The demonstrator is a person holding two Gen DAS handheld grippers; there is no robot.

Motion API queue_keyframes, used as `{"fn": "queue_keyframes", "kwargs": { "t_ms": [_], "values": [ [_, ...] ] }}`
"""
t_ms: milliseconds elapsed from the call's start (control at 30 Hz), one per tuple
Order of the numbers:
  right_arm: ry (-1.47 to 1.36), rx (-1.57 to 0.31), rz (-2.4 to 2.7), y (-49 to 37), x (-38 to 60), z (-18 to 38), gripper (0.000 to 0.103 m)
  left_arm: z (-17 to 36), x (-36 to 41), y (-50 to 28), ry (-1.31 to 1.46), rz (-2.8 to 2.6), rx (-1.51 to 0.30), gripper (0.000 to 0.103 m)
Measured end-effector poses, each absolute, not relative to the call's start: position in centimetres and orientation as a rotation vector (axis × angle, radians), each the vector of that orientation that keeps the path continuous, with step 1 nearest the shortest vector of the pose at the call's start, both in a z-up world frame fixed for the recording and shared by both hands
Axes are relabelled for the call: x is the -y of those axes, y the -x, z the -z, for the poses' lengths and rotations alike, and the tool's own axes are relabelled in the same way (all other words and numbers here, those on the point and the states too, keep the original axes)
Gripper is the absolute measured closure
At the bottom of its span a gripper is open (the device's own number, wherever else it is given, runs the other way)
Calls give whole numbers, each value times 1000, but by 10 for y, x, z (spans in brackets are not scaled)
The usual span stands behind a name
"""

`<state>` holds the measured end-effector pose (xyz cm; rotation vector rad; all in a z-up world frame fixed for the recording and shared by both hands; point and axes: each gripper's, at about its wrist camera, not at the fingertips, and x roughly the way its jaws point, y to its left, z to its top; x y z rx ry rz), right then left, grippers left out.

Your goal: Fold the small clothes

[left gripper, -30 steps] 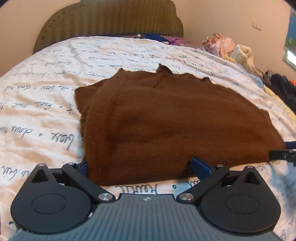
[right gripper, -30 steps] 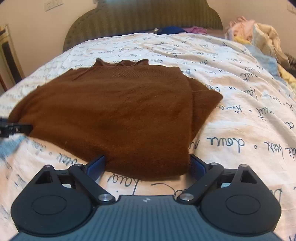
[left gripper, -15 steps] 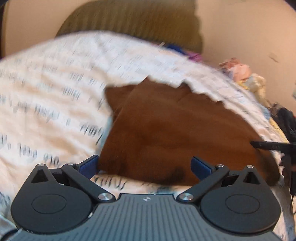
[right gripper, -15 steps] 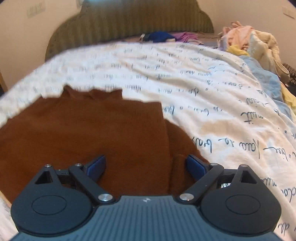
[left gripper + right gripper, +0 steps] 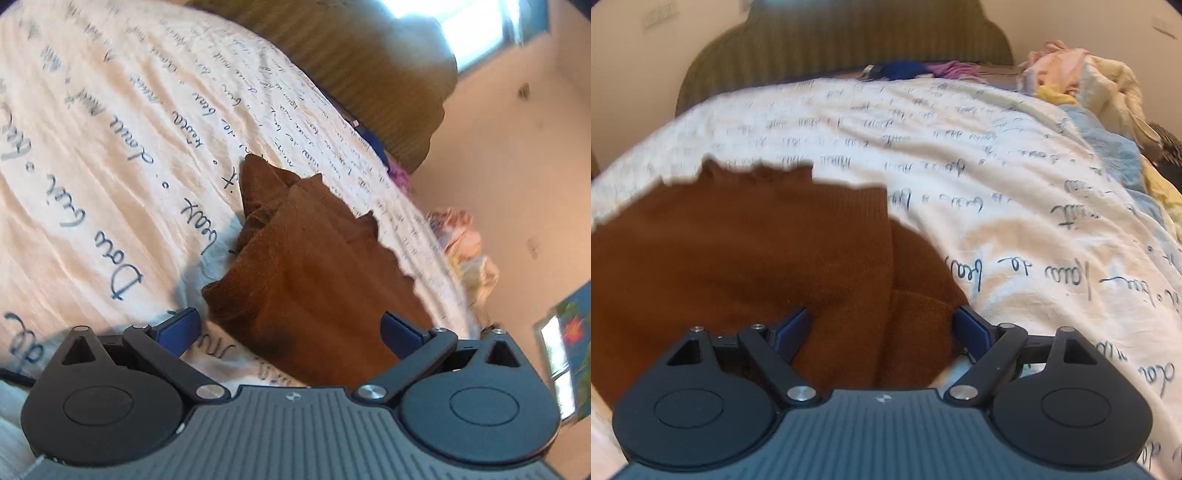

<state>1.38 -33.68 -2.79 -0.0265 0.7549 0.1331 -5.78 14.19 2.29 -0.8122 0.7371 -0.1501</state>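
Observation:
A brown knitted sweater (image 5: 317, 273) lies on the bed, its sleeves folded in. In the left wrist view the camera is tilted and my left gripper (image 5: 291, 326) is open, its blue fingers on either side of the sweater's near left corner. In the right wrist view the sweater (image 5: 746, 251) fills the lower left. My right gripper (image 5: 881, 325) is open, its fingers straddling the folded sleeve edge at the sweater's near right corner. I cannot tell whether the fingers touch the cloth.
The bed has a white sheet with blue handwriting print (image 5: 997, 184) and a green ribbed headboard (image 5: 842, 40). A pile of pink, yellow and blue clothes (image 5: 1086, 81) lies at the right edge. Blue and purple garments (image 5: 923, 68) lie by the headboard.
Both grippers have moved forward over the sweater's near corners. The left gripper has swung left and tilted strongly. Both stay open.

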Motion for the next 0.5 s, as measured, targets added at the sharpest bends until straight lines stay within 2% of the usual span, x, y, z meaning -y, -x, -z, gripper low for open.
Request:
{"fn": "queue_keyframes", "kwargs": {
  "t_ms": [133, 167, 233, 267, 367, 467, 500],
  "values": [
    [-17, -728, -53, -7, 333, 6, 17, -16, -156, 58, 997, 156, -701, 4],
    [-43, -698, -71, -2, 331, -1, 16, -14, -159, 57, 1028, 146, -693, 8],
    [-97, -638, -142, 9, 325, -15, 16, -12, -160, 55, 1040, 123, -681, 21],
    [-118, -625, -169, 12, 322, -21, 16, -12, -159, 52, 1024, 109, -689, 33],
    [-148, -626, -236, 14, 307, -35, 16, -11, -154, 45, 963, 78, -720, 55],
    [-167, -661, -314, 10, 287, -42, 16, -15, -148, 43, 904, 64, -715, 60],
    [-160, -664, -334, 10, 279, -44, 16, -16, -146, 45, 891, 63, -706, 65]
  ]
}}
